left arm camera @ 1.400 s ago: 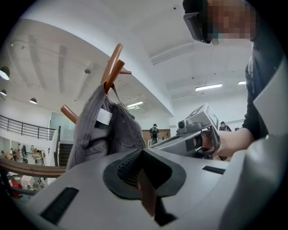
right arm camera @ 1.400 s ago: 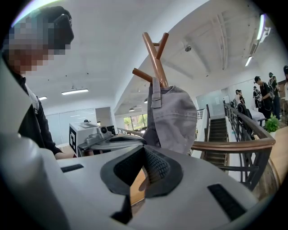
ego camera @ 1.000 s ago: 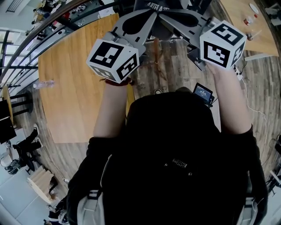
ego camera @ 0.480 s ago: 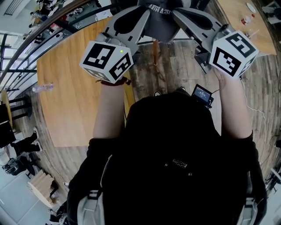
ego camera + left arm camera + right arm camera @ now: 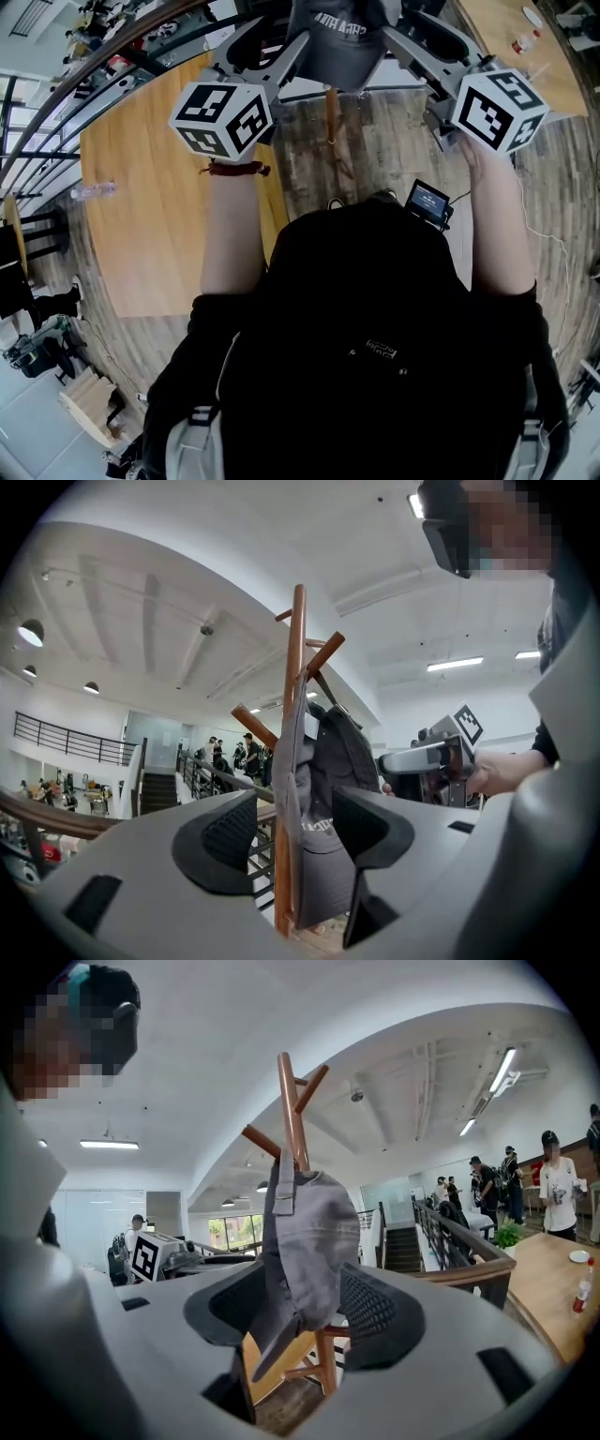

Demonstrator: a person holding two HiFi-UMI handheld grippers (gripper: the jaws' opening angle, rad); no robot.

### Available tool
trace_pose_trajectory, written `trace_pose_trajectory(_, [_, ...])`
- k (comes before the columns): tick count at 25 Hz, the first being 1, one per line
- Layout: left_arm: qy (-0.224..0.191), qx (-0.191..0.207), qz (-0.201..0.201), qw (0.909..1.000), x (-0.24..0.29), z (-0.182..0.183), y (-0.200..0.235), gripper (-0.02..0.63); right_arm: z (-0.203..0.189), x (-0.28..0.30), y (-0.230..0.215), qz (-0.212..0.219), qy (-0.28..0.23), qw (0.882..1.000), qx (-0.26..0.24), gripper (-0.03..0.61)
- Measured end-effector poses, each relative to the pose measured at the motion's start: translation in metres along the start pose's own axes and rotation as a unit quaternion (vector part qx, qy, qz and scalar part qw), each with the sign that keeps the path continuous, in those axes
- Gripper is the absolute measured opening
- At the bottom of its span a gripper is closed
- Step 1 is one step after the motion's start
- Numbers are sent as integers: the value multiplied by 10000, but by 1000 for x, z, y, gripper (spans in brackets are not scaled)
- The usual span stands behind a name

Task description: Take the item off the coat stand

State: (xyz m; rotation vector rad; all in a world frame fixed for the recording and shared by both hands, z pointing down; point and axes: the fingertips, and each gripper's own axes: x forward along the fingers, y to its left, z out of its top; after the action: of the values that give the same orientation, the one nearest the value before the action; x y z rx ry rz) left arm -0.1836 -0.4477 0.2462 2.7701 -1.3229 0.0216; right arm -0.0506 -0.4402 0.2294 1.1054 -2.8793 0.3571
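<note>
You're closing in on the grey cap (image 5: 309, 1232) from both sides while it's hanging on the wooden coat stand (image 5: 291, 1101). The left gripper (image 5: 295, 829) and right gripper (image 5: 305, 1312), both shut a second ago, have just been opening and are standing wide apart, the cap showing in each gap with no pad pressing it. Your hands are sitting farther apart than before

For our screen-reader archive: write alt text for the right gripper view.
A grey cap hangs from a wooden coat stand, its lower part between the right tongs, whose jaws have just been opening and stand wide apart.
</note>
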Motion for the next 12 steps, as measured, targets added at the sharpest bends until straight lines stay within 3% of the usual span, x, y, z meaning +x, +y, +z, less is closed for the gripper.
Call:
trace_pose_trajectory(6, [142,-16,3,9999,8,-13,5,283,-18,18,-6,-107,219,9995,217,259])
trace_pose_trajectory(12, [402,-438,-30,9982,23,-29,9,281,-25,28,-13,-257,431,9984,255,256])
